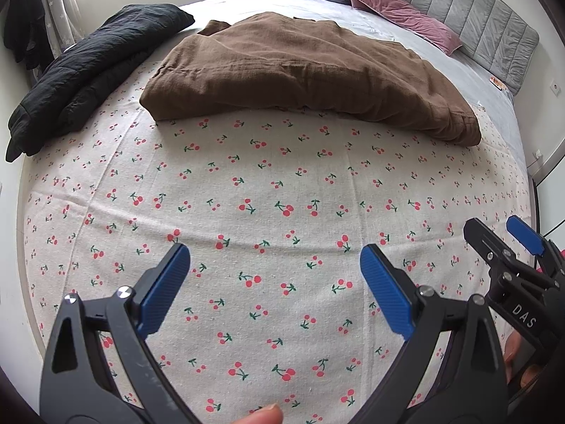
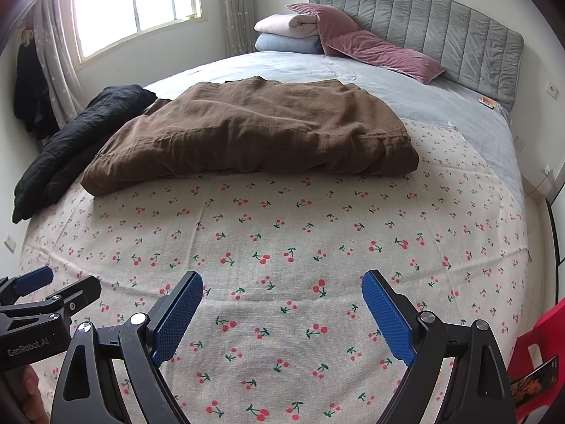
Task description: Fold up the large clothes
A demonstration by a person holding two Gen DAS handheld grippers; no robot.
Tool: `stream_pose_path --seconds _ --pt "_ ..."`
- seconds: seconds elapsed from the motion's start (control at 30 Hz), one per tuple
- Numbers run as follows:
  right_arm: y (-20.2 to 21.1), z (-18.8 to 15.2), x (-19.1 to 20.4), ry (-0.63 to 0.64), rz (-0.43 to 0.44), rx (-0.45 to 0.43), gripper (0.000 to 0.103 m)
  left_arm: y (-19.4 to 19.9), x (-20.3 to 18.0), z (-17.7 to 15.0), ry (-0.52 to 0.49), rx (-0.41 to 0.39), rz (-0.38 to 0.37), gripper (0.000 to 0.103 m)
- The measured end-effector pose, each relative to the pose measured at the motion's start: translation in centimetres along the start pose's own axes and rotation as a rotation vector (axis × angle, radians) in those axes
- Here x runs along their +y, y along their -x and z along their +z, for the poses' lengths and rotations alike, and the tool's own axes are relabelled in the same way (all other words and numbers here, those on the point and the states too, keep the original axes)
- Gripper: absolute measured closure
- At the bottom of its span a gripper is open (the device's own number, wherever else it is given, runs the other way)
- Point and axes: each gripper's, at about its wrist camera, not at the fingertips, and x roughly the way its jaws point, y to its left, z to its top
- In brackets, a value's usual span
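A brown garment (image 1: 303,74) (image 2: 254,134) lies folded into a thick flat bundle across the middle of the bed, on a cherry-print cloth (image 1: 268,190) (image 2: 317,233). My left gripper (image 1: 275,254) hovers open over the cloth well in front of the garment, nothing between its blue pads (image 1: 166,289). My right gripper (image 2: 282,282) is also open and empty, about level with it. Each gripper shows in the other's view: the right gripper (image 1: 501,243) at the right edge, the left gripper (image 2: 53,284) at the lower left.
A black garment (image 1: 88,70) (image 2: 70,148) lies crumpled at the bed's left edge. Pink pillows (image 2: 374,46), folded blankets (image 2: 289,31) and a grey headboard (image 2: 441,31) are at the far end. A window (image 2: 137,0) is at the back left, a red object (image 2: 540,339) at the lower right.
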Motion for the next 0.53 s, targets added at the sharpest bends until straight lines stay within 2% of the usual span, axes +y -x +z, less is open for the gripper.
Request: stream_pose_path --seconds 0.53 --pt "1.6 -0.1 0.2 0.012 0.002 -0.003 0.01 0.6 0.0 -0.4 -0.009 0.013 -0.007 0.006"
